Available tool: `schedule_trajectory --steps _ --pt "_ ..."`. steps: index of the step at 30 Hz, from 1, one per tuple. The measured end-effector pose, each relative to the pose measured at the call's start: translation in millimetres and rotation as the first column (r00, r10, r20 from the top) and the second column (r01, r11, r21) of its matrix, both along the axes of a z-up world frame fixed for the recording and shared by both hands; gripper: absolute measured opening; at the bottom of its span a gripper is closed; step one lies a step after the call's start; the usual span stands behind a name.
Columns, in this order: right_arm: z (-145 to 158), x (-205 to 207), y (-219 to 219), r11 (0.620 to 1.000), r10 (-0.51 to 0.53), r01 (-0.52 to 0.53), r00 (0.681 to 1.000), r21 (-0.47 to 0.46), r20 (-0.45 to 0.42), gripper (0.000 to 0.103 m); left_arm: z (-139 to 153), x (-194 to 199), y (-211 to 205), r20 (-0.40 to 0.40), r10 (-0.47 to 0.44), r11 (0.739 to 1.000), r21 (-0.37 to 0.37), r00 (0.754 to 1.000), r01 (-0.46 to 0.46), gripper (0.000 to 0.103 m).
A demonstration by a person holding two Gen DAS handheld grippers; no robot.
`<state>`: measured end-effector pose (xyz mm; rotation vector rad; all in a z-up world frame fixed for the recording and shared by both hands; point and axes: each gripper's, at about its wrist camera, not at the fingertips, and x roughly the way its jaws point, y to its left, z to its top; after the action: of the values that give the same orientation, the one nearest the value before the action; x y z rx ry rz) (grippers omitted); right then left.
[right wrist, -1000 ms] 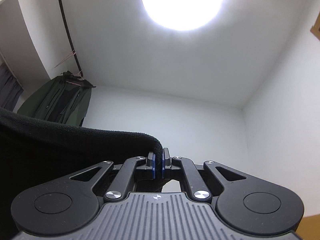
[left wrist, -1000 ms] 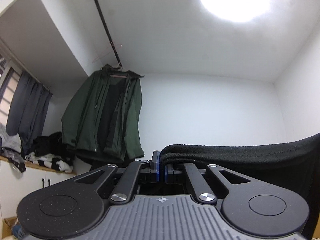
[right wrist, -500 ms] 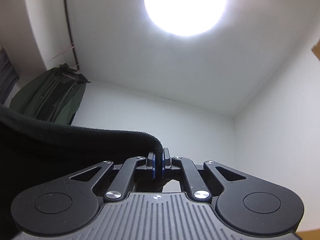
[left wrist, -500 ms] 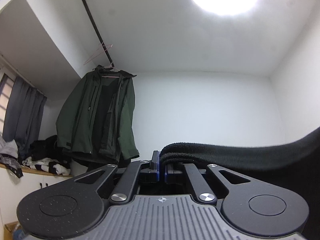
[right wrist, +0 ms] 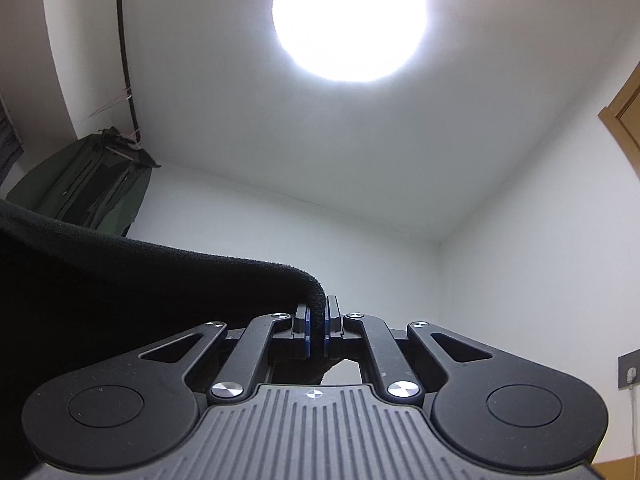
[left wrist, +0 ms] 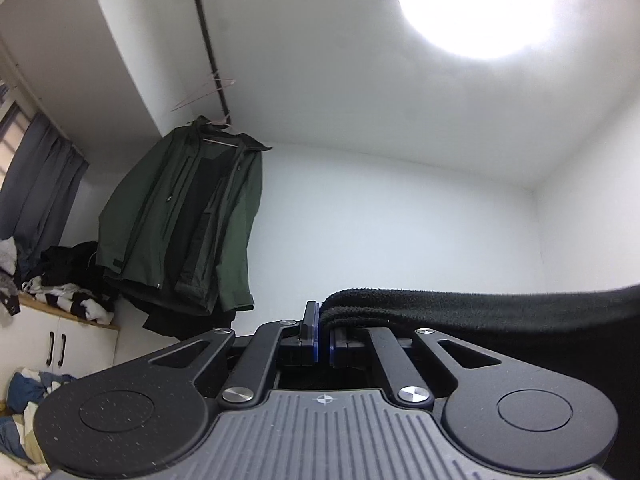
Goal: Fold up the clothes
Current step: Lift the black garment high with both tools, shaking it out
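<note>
A black fleecy garment [left wrist: 480, 312] is held up in the air between both grippers, and both cameras tilt up toward the ceiling. My left gripper [left wrist: 323, 326] is shut on one top corner of it, with the cloth stretching away to the right. My right gripper [right wrist: 317, 328] is shut on the other top corner of the same black garment [right wrist: 120, 280], which spreads left and hangs down out of sight. The lower part of the garment is hidden below both views.
A green jacket [left wrist: 188, 232] hangs from a hanger on a black pipe at the left wall. Below it a white cabinet [left wrist: 56, 340] carries a pile of clothes [left wrist: 68, 284]. A round ceiling lamp [right wrist: 348, 20] glares overhead. A wooden door frame [right wrist: 624, 108] shows at right.
Both grippers have tilted further upward with the garment still clamped; the ceiling lamp sits lower in the right view and the jacket has shifted in the left view.
</note>
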<state>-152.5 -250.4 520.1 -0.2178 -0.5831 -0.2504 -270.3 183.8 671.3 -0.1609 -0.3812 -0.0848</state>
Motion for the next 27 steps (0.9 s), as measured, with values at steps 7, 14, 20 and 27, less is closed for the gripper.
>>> schedule_trajectory --steps 7,14,20,27 --pt "17 -37 -9 1.000 -0.017 0.017 0.998 0.010 0.064 0.006 29 -51 -13 0.101 0.031 0.999 0.011 0.994 -0.032 0.004" --pt "46 -78 -30 0.998 -0.054 0.055 0.990 -0.003 0.133 0.006 54 -57 -20 0.132 0.040 0.999 -0.013 0.990 -0.039 0.004" --pt "36 -18 -36 0.995 -0.097 0.099 0.993 -0.022 0.074 0.007 40 13 -39 0.037 0.080 0.996 0.025 0.996 -0.081 0.004" --pt "-35 131 -56 0.993 -0.115 0.110 0.980 -0.038 -0.161 0.007 -21 148 -56 -0.149 0.113 0.992 0.080 0.982 -0.102 0.004"
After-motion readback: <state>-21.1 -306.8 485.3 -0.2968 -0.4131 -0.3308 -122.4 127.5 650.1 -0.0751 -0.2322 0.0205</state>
